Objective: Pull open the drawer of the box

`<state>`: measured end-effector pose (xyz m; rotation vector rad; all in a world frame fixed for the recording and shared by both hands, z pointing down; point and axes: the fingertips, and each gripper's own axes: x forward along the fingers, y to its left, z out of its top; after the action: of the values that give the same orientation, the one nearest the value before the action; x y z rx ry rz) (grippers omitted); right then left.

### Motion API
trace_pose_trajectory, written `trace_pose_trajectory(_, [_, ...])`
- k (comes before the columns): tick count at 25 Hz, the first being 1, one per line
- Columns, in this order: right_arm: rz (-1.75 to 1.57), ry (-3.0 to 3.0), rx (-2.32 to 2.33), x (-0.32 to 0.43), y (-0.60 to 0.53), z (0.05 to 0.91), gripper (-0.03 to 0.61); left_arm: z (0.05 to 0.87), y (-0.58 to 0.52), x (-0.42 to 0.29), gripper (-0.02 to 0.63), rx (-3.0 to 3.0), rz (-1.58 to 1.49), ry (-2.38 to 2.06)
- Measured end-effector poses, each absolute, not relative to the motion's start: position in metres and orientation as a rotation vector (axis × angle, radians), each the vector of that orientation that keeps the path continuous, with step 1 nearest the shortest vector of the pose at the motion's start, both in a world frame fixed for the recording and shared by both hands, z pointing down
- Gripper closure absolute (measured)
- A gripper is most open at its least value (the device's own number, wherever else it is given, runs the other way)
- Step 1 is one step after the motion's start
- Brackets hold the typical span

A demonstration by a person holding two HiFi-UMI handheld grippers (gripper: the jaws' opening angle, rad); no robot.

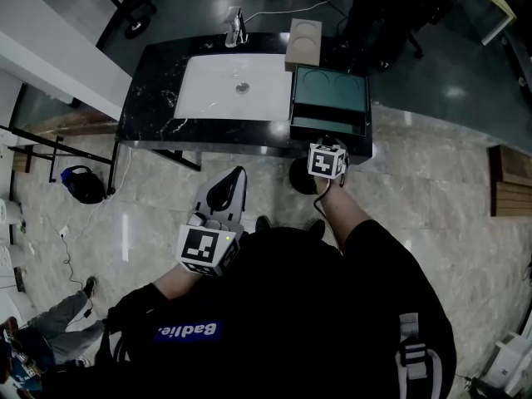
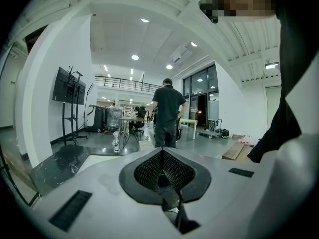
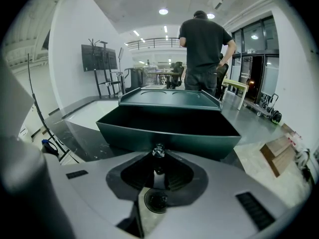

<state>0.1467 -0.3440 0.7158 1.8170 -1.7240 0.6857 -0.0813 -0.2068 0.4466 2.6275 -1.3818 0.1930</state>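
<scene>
Two risks from here, both judgement calls. 1) The drawer [image 3: 164,133] of the green box [image 1: 329,90] is well out, its front near the front edge of the bench [image 1: 154,98], at the R end. Pull much further and it prob. leaves the box and drops to the floor [image 1: 432,165], w/ only a pinch on the knob [image 3: 158,151] to catch it. 2) Nothing steadies the box. Your left claw [image 1: 235,178] is pressed together on nothing, held back by your body and aimed out into the room, so a hard tug could drag the whole box toward the edge instead of sliding the drawer. Minor: the knob is small and looks glassy, and your right claw [image 3: 158,154] pinches it at the very tips, so an off-axis pull may let it slip. Keep the pull straight and slow. Count: 1 box, 1 drawer, 1 knob, 2 round recesses [image 1: 317,80] in the box lid, 1 bench, 1 white sink [image 1: 229,86], 1 faucet [image 1: 235,27], 1 beige block [image 1: 303,41] behind the box, 2 claws, 1 bystander [image 3: 204,44] beyond the bench.
</scene>
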Motion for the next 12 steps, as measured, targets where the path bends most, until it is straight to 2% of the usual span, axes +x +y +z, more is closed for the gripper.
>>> trace_pose_trajectory(12, [0.701,-1.707,1.811,0.146,-0.324,0.718,0.505,0.443,-0.202,-0.080,0.621,2.658,0.197,-1.352])
